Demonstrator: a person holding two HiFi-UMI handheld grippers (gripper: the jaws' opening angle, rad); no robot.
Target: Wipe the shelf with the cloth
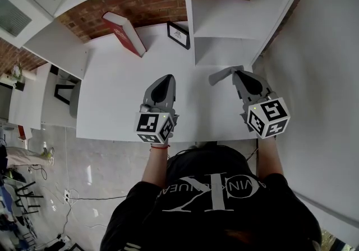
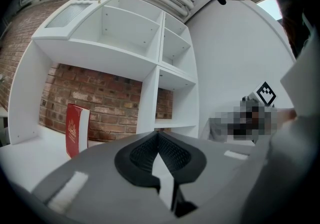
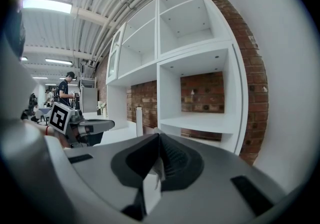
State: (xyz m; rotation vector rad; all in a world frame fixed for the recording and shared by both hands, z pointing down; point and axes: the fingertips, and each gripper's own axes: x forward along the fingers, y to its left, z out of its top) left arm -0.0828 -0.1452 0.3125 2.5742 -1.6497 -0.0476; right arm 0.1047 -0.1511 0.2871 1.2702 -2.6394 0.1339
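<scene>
Right gripper (image 1: 238,72): ribbed black jaws pinched on the limp grey cloth (image 1: 220,77), which flaps out to their left. Left gripper (image 1: 166,79): jaws closed, empty. Boxy white shelf (image 1: 235,20) ahead, smooth white surface (image 1: 112,93) below.

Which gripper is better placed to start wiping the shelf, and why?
Right: the right gripper holds the cloth close to the shelf; the left gripper is shut on nothing.

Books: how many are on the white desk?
1. The red book stands at the back left of the desk, near the brick wall. More could be hidden out of view.
</scene>
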